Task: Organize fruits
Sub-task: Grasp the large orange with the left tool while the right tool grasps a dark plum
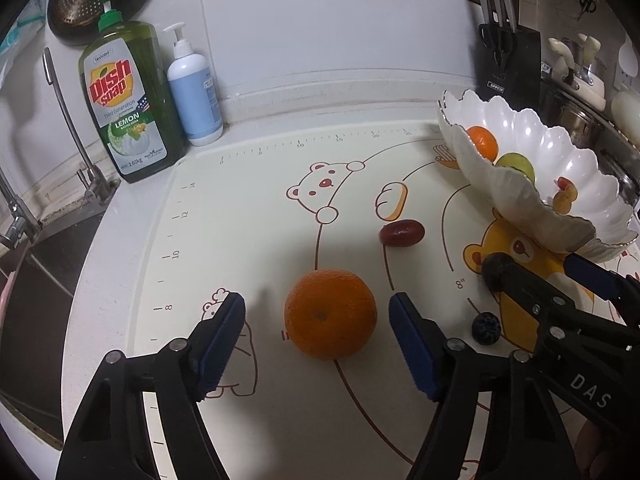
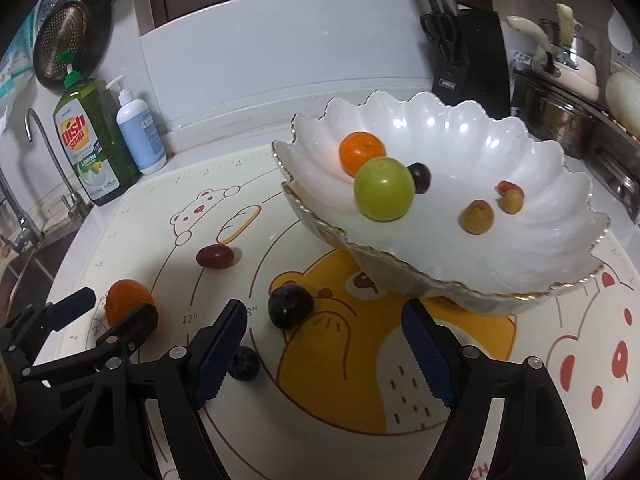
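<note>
Here, a cartoon-bear mat [image 1: 248,208] is spread on the white bench [image 1: 120,240], with everything laid out on it. At far left, about 10 o'clock in the left wrist view, a green dish soap bottle [image 1: 128,100] and a white pump bottle [image 1: 194,88] are stood touching, by the sink tap [image 1: 68,120].

The left gripper [image 1: 318,316] is held over the mat with its fingers [image 1: 224,344] parted; an orange [image 1: 330,314] is sat between them, a gap seen on each side, not pinched. A red grape [image 1: 401,232] is seen at 1 o'clock from the orange, apart from it. A blueberry [image 1: 485,328] is lain just right of the right-hand finger.

The right gripper [image 2: 324,336] is likewise spread wide, nothing clamped; a dark grape [image 2: 290,306] is placed just ahead, at 11 o'clock between the tips.

At right, a white scalloped bowl [image 2: 520,184] is tilted on the mat, holding a small orange [image 2: 362,152], a green grape [image 2: 384,190] touching it, a dark grape [image 2: 420,178], and small brownish fruits [image 2: 476,216].
</note>
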